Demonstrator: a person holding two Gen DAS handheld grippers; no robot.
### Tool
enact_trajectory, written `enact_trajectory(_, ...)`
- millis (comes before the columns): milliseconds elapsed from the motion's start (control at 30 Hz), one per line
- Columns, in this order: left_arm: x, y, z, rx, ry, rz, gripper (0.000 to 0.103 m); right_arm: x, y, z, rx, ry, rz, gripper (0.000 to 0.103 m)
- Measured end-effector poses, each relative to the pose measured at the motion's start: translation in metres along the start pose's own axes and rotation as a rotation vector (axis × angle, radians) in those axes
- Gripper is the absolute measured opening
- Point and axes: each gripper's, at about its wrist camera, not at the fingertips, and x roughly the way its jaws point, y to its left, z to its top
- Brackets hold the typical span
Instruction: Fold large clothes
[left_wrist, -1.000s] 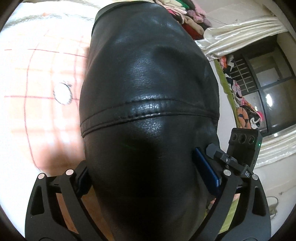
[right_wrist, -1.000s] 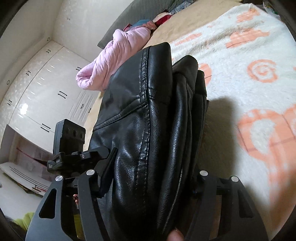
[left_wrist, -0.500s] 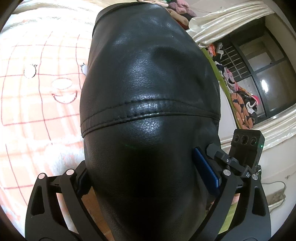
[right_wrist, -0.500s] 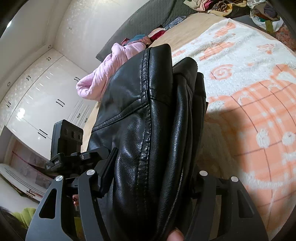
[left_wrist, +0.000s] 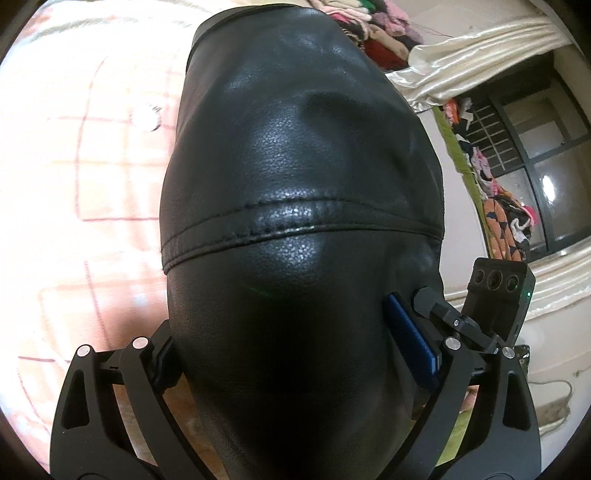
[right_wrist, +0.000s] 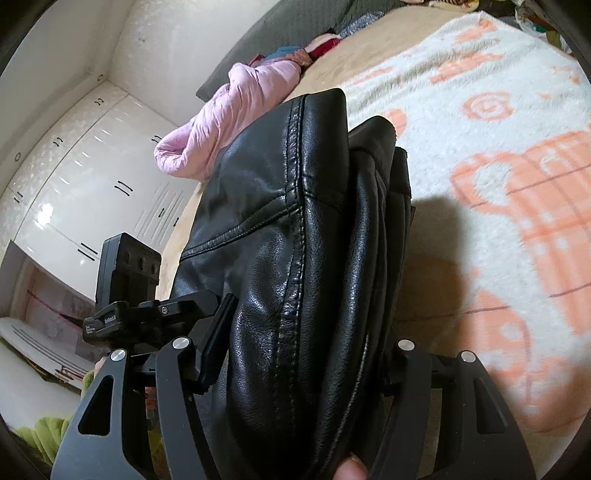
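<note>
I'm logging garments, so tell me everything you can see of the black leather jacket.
The black leather jacket is glossy, fine-grained, with raised stitched seams. It is bundled into several thick folds and held above the orange-patterned white blanket. The left gripper and the right gripper each clamp it between their fingers. A fingertip touches its lower edge.

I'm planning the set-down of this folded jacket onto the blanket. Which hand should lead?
Right, probably. The right gripper views open blanket beside the jacket. For the left gripper, the jacket blocks most of the view. Both grippers clamp it.
</note>
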Motion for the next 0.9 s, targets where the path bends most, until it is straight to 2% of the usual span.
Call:
enact_trajectory(100, 0.003, 0.008, -0.002, -0.009, 0.002, -0.014, 0.088, 0.002, 0.000, -0.002, -0.002, 0.002, -0.010, 0.062)
enact_trajectory(233, 0.007, 0.000, -0.002, 0.001, 0.005, 0.015, 0.090, 0.006, 0.000, 0.002, 0.004, 0.011, -0.054, 0.070)
enact_trajectory(333, 0.008, -0.003, -0.001, -0.007, 0.009, 0.017, 0.091, 0.006, 0.003, 0.003, -0.002, 0.007, -0.094, 0.077)
enact_trajectory(400, 0.010, -0.009, 0.000, -0.011, 0.006, 0.027, 0.094, 0.004, 0.005, 0.002, -0.012, -0.004, -0.122, 0.086)
enact_trajectory(633, -0.002, -0.007, -0.009, -0.023, -0.012, 0.042, 0.093, -0.003, 0.012, 0.003, -0.028, -0.034, -0.163, 0.090)
enact_trajectory(900, -0.022, -0.033, -0.022, 0.073, -0.069, 0.149, 0.093, -0.027, 0.023, -0.007, -0.081, -0.112, -0.255, 0.095)
